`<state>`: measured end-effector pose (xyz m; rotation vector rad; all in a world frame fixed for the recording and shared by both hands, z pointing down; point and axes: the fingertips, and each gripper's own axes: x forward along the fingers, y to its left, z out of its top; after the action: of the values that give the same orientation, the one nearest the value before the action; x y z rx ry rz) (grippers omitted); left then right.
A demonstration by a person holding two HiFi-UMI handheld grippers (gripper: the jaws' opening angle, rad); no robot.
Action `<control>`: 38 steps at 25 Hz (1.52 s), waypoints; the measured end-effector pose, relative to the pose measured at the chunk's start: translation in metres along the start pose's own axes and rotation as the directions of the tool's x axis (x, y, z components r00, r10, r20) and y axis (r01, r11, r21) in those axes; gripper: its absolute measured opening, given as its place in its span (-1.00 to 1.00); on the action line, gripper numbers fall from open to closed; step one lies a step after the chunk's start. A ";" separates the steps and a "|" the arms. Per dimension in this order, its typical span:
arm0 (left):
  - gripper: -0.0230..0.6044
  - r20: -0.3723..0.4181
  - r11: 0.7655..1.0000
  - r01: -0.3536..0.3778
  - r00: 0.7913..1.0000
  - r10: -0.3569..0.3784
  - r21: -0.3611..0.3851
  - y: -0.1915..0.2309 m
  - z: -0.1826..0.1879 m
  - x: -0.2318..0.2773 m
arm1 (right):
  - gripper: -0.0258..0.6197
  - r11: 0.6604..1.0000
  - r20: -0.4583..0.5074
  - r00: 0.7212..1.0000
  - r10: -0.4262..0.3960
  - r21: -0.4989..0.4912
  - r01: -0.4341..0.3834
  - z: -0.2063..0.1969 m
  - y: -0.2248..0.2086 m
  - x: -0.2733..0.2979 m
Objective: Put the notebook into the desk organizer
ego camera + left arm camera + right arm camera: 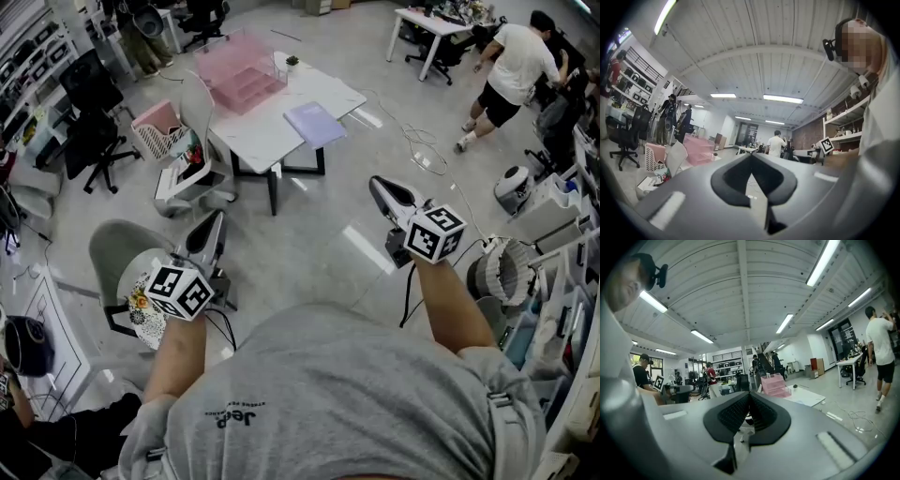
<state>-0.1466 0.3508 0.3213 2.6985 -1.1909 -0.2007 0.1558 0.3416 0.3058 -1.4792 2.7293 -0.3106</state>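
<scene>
Hovering closed over the floor [319, 246], left hand-held gripper [217, 218] and right hand-held gripper [377, 184] face a white table [258, 133] bearing the notebook [315, 123].

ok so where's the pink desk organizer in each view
Head view: pink desk organizer upper left of centre, on the white table.
Left gripper view: organizer left of centre, beyond the jaws.
Right gripper view: organizer just right of centre.
Shared landmark: person in the white shirt, right of it in all three.

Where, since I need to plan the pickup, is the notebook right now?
In the head view, the notebook lies flat on the white table, toward its right corner, right of the pink desk organizer.
</scene>
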 end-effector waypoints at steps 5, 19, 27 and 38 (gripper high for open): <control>-0.87 -0.029 0.995 -0.004 1.000 0.007 0.102 -0.002 0.001 0.017 | -0.09 0.999 -0.001 0.999 0.046 -0.017 -0.046 0.004 -0.007 0.005; -0.87 -0.027 0.992 -0.041 0.999 0.044 0.118 -0.067 -0.009 0.082 | 0.20 0.996 -0.011 0.996 0.091 0.021 -0.091 0.016 -0.082 -0.019; -0.87 -0.043 0.991 -0.057 0.997 0.063 0.123 -0.067 -0.012 0.100 | 0.20 0.993 -0.017 0.994 0.106 0.049 -0.105 0.010 -0.113 -0.005; -0.87 0.013 0.997 0.030 0.999 -0.031 0.078 0.088 0.004 0.163 | 0.20 0.999 -0.040 0.999 0.008 0.043 -0.006 0.002 -0.133 0.137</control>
<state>-0.1012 0.1713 0.3287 2.7880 -1.1855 -0.1814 0.1904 0.1566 0.3388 -1.4687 2.7395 -0.3997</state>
